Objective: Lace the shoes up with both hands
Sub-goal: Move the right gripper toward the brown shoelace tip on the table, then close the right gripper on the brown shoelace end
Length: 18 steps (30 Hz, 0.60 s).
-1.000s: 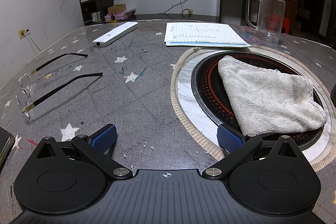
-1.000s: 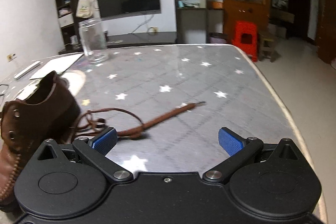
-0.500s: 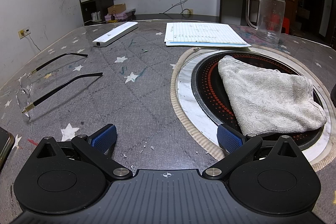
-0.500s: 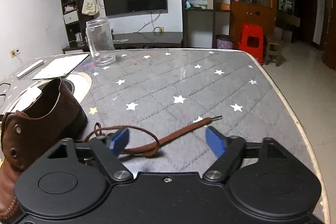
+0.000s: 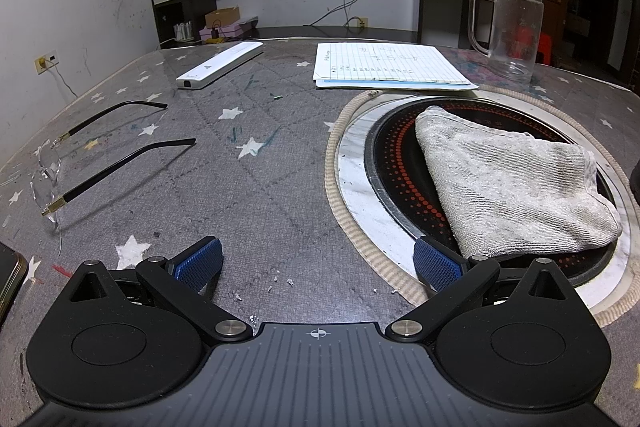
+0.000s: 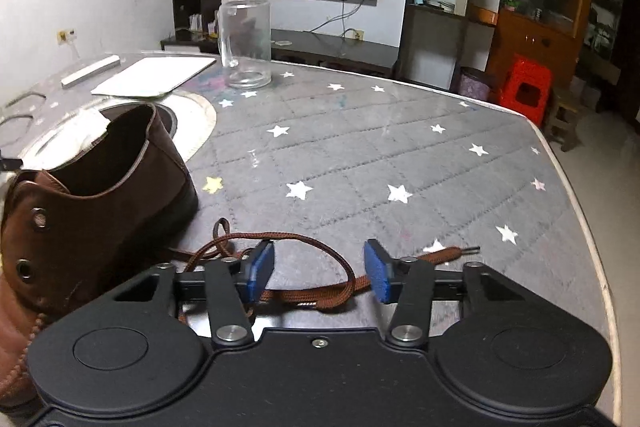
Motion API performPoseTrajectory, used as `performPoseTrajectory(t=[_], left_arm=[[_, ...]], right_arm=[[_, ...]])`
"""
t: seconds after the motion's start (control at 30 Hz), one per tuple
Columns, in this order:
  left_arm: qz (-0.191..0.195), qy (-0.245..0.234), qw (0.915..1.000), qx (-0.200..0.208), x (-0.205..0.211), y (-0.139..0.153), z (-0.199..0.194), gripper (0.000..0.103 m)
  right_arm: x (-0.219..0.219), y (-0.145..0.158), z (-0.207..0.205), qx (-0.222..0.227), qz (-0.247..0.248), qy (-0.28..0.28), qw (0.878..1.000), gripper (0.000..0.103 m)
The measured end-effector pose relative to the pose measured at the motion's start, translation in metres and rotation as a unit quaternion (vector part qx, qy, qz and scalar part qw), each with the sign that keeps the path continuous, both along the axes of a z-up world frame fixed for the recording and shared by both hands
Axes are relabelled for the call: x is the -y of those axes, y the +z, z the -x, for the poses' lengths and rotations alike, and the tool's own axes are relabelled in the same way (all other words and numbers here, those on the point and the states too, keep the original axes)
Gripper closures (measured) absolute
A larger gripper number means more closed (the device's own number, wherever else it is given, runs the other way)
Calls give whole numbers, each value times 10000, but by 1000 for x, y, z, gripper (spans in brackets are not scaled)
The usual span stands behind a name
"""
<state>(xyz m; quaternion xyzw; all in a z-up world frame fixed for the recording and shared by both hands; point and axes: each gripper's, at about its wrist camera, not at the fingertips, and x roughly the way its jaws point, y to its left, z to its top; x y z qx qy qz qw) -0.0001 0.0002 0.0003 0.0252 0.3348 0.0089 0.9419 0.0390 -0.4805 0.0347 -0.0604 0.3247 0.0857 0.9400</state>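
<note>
Closing around the brown lace point(image 6: 320, 297), right fingers point(image 6: 378, 269) untouching; left fingers point(image 5: 198, 263) spread; shoe point(image 6: 92, 203) right-view only.

Dim indoor light, cool cast. Overhead glare on the glossy table point(image 5: 280, 187) near its front edge. Soft shadows. Strong fisheye bending at edges; right wrist view slightly soft.

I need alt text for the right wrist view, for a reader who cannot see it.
The right gripper is closing around a brown shoelace lying on a grey star-patterned table, pads not yet touching it. A brown leather shoe stands at left; a glass jar stands farther back.
</note>
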Motion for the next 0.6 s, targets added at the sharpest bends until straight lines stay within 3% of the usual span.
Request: performPoseTrajectory(t=[0.1, 0.27, 0.47, 0.53, 0.6], left_arm=[[1, 0, 10000, 0, 0, 0, 0, 0], [0, 0, 10000, 0, 0, 0, 0, 0], [0, 0, 10000, 0, 0, 0, 0, 0], [0, 0, 10000, 0, 0, 0, 0, 0], [0, 0, 10000, 0, 0, 0, 0, 0]], right_arm=[[7, 1, 4, 7, -88, -112, 9999, 89], [26, 6, 25, 141, 40, -555, 9984, 89], [58, -5, 56, -364, 309, -924, 9946, 89], [62, -8, 65, -480, 387, -909, 9939, 85], [63, -6, 73, -474, 442, -887, 9939, 70]])
